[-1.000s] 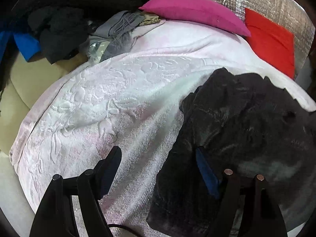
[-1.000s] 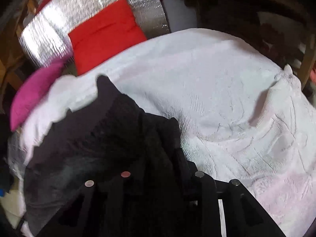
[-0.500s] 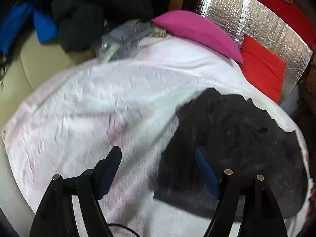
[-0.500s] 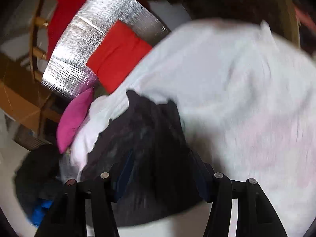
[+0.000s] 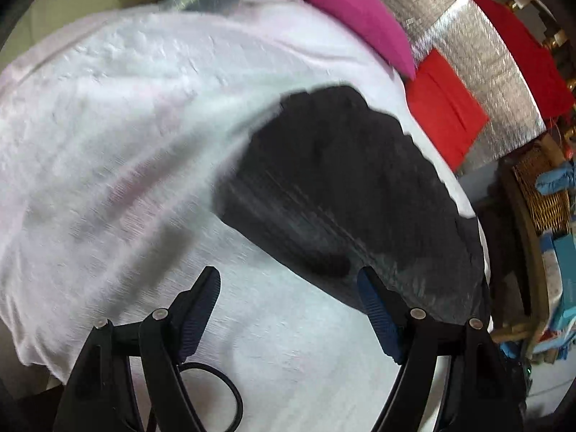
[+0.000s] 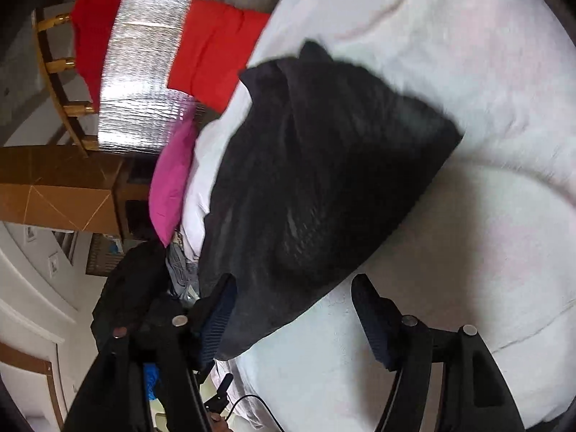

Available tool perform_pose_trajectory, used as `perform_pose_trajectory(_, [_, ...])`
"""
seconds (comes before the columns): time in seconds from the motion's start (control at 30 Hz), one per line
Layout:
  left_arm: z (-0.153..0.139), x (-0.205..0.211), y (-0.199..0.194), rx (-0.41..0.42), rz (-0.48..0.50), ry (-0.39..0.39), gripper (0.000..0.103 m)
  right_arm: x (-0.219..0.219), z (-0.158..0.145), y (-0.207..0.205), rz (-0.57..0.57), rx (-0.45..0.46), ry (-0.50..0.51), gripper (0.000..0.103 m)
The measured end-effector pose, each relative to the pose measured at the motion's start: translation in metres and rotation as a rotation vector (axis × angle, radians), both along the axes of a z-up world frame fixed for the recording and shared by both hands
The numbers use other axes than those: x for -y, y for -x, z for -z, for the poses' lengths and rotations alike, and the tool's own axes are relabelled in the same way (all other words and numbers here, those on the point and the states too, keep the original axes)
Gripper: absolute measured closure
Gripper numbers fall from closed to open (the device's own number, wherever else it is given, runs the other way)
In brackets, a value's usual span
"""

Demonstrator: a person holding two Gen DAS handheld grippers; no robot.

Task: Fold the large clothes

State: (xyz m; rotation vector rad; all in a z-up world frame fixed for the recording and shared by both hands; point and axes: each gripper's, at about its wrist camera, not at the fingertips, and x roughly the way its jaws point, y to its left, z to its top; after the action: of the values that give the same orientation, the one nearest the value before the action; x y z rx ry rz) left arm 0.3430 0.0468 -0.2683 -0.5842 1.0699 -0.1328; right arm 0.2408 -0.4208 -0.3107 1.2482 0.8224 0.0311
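Observation:
A dark black garment (image 5: 342, 194) lies folded in a compact shape on a white textured bedspread (image 5: 126, 126). It also shows in the right wrist view (image 6: 316, 180). My left gripper (image 5: 288, 288) is open and empty, held above the bedspread just in front of the garment's near edge. My right gripper (image 6: 293, 298) is open and empty, raised above the garment's near end. Neither gripper touches the cloth.
A magenta pillow (image 5: 349, 10) and a red pillow (image 5: 446, 108) lean on a silver quilted headboard (image 5: 478, 61) at the far side. A heap of grey and dark clothes (image 6: 144, 280) lies past the bed's edge. A wicker basket (image 5: 540, 194) stands on the right.
Both grippers have pulled back and lifted away from the black garment. The right gripper, shut on the cloth a second ago, has opened and let it go. Both views have swung round.

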Motion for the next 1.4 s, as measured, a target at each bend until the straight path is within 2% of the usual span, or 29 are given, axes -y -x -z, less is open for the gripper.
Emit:
perform_pose_trajectory(0.13, [0.006, 0.000, -0.009, 0.007, -0.052, 0.064, 0.017, -0.006, 0.013, -0.015, 0.037, -0.018, 0.002, 0.032])
perform_pose_trajectory(0.27, [0.011, -0.005, -0.023, 0.024, -0.139, 0.110, 0.017, -0.001, 0.027, -0.031, 0.122, -0.007, -0.068, 0.031])
perform_pose_trajectory(0.4, [0.015, -0.007, -0.038, 0.042, -0.186, 0.156, 0.018, 0.000, 0.022, -0.046, 0.176, 0.028, -0.025, 0.031])
perform_pose_trajectory(0.43, [0.016, -0.006, -0.041, 0.047, -0.190, 0.153, 0.023, -0.001, 0.021, -0.049, 0.179, 0.029, 0.001, 0.032])
perform_pose_trajectory(0.47, [0.016, -0.006, -0.041, 0.053, -0.194, 0.143, 0.042, -0.003, 0.019, -0.051, 0.183, 0.033, 0.032, 0.033])
perform_pose_trajectory(0.53, [0.016, -0.002, -0.043, 0.074, -0.180, 0.110, 0.053, -0.008, 0.013, -0.051, 0.182, 0.029, 0.097, 0.044])
perform_pose_trajectory(0.57, [0.016, 0.000, -0.043, 0.085, -0.176, 0.109, 0.059, -0.008, 0.010, -0.050, 0.173, 0.029, 0.133, 0.053])
perform_pose_trajectory(0.63, [0.009, 0.004, -0.042, 0.118, -0.157, 0.085, 0.064, -0.013, 0.000, -0.051, 0.155, 0.038, 0.198, 0.062])
perform_pose_trajectory(0.7, [0.005, 0.007, -0.041, 0.137, -0.146, 0.059, 0.066, -0.019, -0.012, -0.053, 0.140, 0.052, 0.252, 0.065])
perform_pose_trajectory(0.77, [0.003, 0.005, -0.035, 0.141, -0.151, 0.066, 0.068, -0.022, -0.023, -0.050, 0.131, 0.071, 0.290, 0.066])
perform_pose_trajectory(0.93, [-0.004, 0.001, -0.016, 0.159, -0.143, 0.045, 0.069, -0.029, -0.042, -0.038, 0.092, 0.093, 0.369, 0.068])
perform_pose_trajectory(1.03, [-0.006, -0.006, -0.003, 0.155, -0.137, 0.044, 0.069, -0.027, -0.042, -0.026, 0.074, 0.082, 0.365, 0.068])
perform_pose_trajectory(1.2, [-0.003, -0.014, 0.042, 0.162, -0.152, 0.051, 0.069, -0.024, -0.037, 0.014, 0.072, 0.101, 0.365, 0.068])
perform_pose_trajectory(1.27, [0.001, -0.013, 0.045, 0.153, -0.161, 0.042, 0.065, -0.019, -0.029, 0.024, 0.068, 0.093, 0.338, 0.067])
perform_pose_trajectory(1.3, [0.006, -0.011, 0.041, 0.137, -0.158, 0.018, 0.062, -0.016, -0.022, 0.023, 0.055, 0.074, 0.313, 0.063])
perform_pose_trajectory(1.33, [0.008, -0.010, 0.038, 0.118, -0.151, 0.001, 0.053, -0.009, -0.013, 0.026, 0.045, 0.052, 0.275, 0.060])
perform_pose_trajectory(1.37, [0.012, -0.013, 0.034, 0.083, -0.153, -0.003, 0.044, -0.003, -0.005, 0.025, 0.046, 0.027, 0.223, 0.047])
perform_pose_trajectory(1.4, [0.013, -0.019, 0.033, 0.068, -0.155, 0.026, 0.043, 0.003, 0.000, 0.027, 0.054, -0.004, 0.187, 0.044])
